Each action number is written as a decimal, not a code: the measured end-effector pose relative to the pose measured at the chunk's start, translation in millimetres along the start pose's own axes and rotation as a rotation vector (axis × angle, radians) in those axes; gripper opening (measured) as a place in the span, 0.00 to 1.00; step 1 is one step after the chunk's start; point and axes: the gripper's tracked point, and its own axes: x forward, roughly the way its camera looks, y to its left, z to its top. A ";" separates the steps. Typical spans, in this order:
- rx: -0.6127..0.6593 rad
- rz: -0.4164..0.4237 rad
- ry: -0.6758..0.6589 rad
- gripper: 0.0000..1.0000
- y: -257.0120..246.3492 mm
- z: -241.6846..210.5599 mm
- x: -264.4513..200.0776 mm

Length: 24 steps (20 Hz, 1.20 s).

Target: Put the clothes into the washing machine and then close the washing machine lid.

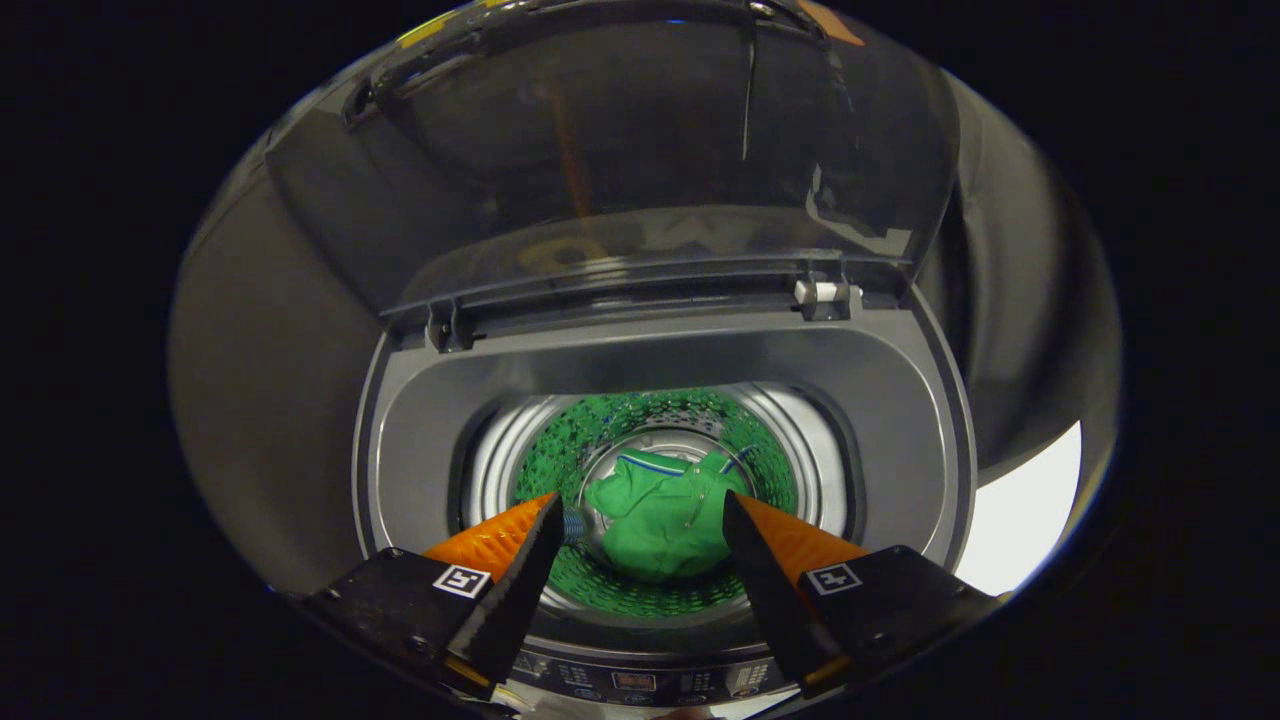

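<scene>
Gripper view: your gripper (640, 520) hangs above the grey top-loading washing machine (900, 420), its fingers spread with nothing between them; the crumpled green garment (655, 520) lies at the drum's bottom, beyond them; the clear hinged lid (620, 160) stands upright behind.

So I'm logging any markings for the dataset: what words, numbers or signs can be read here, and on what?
None readable.
Washing machine's dark control panel: print and display too small and blurred.
Open gripper: a square black-and-white marker on each finger mount, no words.
Green garment in the drum: no text.
</scene>
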 end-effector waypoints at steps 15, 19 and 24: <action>-0.021 0.046 -0.217 0.98 7.0 41.5 -87.8; -0.056 0.040 -0.306 0.98 8.5 62.4 -122.1; -0.044 0.056 -0.402 0.98 11.1 97.1 -163.3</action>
